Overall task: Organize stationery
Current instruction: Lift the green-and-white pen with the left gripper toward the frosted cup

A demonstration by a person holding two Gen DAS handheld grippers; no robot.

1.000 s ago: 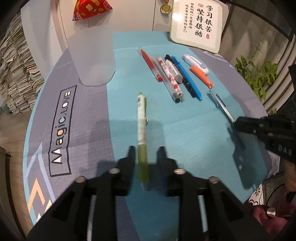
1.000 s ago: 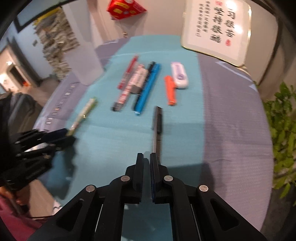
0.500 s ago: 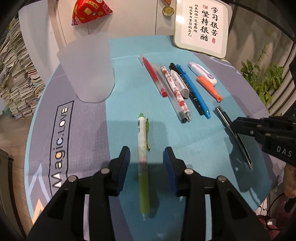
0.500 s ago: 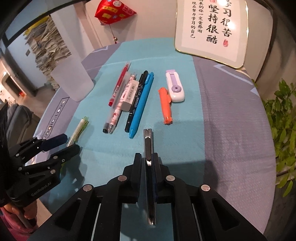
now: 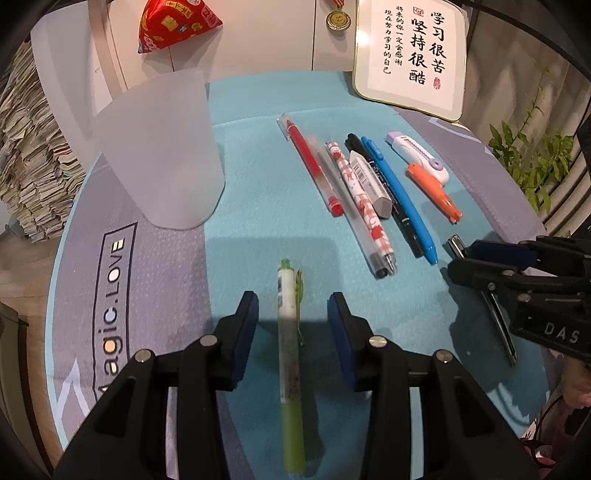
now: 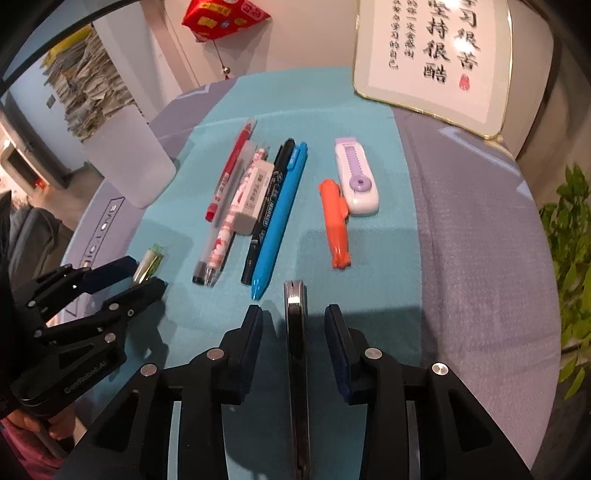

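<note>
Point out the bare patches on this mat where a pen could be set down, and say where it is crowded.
Free: the grey mat right of the white-and-purple eraser, and the teal strip between the frosted cup and the red pen. Crowded: the pen row from the red pen to the orange highlighter, and the near edge, where each open claw straddles a pen.

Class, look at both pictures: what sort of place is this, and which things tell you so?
Probably a home study corner: a framed calligraphy plaque leans at the back of a round table, a medal hangs on the wall, and stacked papers pile up beside the pens.
</note>
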